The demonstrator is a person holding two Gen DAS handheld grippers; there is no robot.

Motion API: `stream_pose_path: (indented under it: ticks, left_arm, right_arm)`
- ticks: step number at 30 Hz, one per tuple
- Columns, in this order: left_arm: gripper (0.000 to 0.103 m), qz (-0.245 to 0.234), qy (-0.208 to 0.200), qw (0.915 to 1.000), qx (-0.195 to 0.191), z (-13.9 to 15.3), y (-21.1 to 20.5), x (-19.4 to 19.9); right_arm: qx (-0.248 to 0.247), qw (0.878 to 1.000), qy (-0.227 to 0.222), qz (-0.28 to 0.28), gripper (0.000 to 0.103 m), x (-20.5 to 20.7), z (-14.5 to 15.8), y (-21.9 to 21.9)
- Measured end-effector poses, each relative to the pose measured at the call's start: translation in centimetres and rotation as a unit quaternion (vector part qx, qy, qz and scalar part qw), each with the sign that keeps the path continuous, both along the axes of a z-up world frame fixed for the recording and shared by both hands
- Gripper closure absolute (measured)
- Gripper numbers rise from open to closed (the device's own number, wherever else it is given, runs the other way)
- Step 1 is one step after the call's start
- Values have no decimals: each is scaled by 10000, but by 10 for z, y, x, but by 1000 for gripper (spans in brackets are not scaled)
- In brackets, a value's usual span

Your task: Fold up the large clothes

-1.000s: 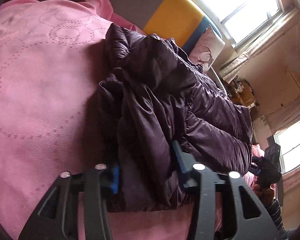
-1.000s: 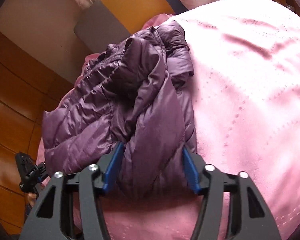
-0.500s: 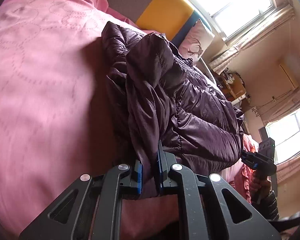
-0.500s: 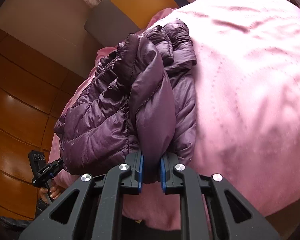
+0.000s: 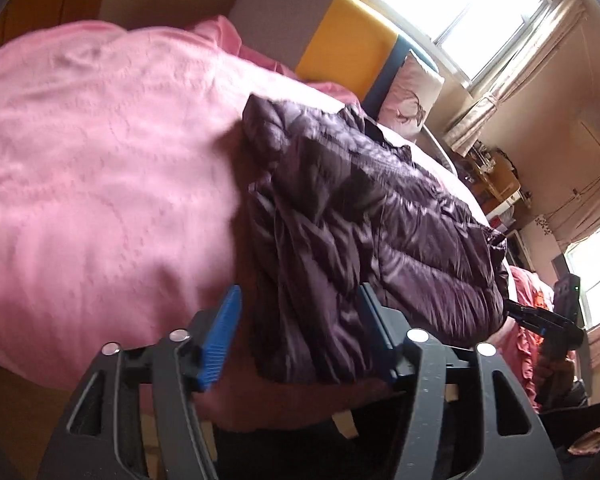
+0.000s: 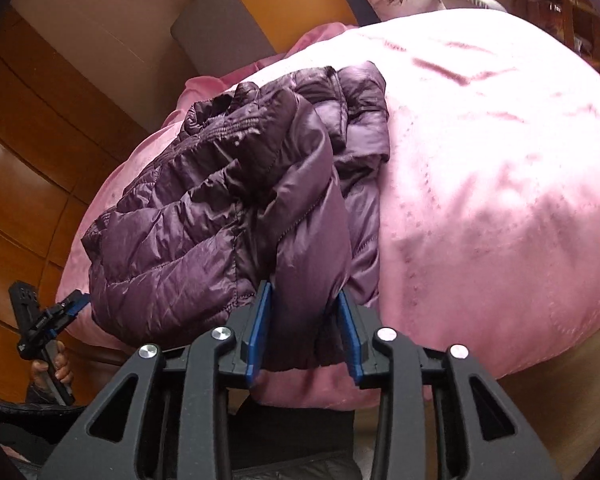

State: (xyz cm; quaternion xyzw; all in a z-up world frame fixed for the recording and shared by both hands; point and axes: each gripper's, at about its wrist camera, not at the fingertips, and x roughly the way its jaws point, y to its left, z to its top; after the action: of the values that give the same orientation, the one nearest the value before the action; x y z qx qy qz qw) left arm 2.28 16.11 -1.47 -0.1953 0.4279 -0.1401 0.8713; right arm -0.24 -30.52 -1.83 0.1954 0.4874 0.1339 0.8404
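Roughly mid-task: the dark purple quilted puffer jacket (image 6: 228, 216) sits bunched in a thick, uneven pile on the pink quilted bedspread (image 6: 480, 184), near the bed's front edge, one sleeve or side panel draped over the top. Some folding looks done, since layers are stacked, but the bundle is lumpy, edges not squared; judged maybe half finished, with flattening and a final fold left.

Left gripper (image 5: 300, 320): jaws have just been opening, blue pads spread wide, the jacket's near fold between them but the left pad is clear of the cloth, so no pinch. Right gripper (image 6: 306, 322): jaws also just opening, the fold still sits between the pads; pads flank it closely, and whether they press it I cannot tell. Across the bed each gripper shows in the other's view.
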Motion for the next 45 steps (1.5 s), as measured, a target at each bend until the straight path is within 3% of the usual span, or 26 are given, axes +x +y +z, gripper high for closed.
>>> stream_pose_path:
  ticks: [5, 16, 19, 21, 23, 26, 29, 36, 41, 45]
  left_arm:
    - [44, -9, -104, 9999, 35, 1, -1, 28]
    - [44, -450, -141, 9987, 201, -8, -28, 73]
    - [54, -439, -71, 9989, 127, -12, -28, 75]
    - [64, -400, -88, 9990, 190, -12, -27, 73]
    - [88, -449, -124, 9987, 225, -9, -27, 70]
    - [98, -483, -371, 9971, 466, 2, -29, 59]
    - [100, -499, -599, 9954, 551, 14, -29, 46]
    - [100, -427, -1082, 9930, 211, 55, -12, 34]
    - [101, -283, -1350, 9904, 77, 76, -3, 59]
    - [101, -179, -1504, 9881, 254, 89, -8, 102]
  right_arm:
    - [-473, 9977, -485, -6, 57, 3, 21, 5]
    - [-1055, 9908, -809, 262, 57, 41, 10, 38]
    - [-1172, 9898, -738, 333, 58, 56, 0, 44]
    - [-1229, 9891, -682, 446, 71, 62, -5, 49]
    - [-1328, 9876, -664, 506, 83, 63, -6, 52]
    - [-1466, 9857, -665, 502, 92, 57, -3, 53]
    - [-1417, 9861, -758, 417, 94, 47, 11, 49]
    - [-1007, 9857, -1344, 136, 95, 32, 71, 32]
    - [-728, 9837, -1644, -76, 96, 57, 97, 24]
    - [-541, 9837, -1682, -331, 96, 100, 101, 17]
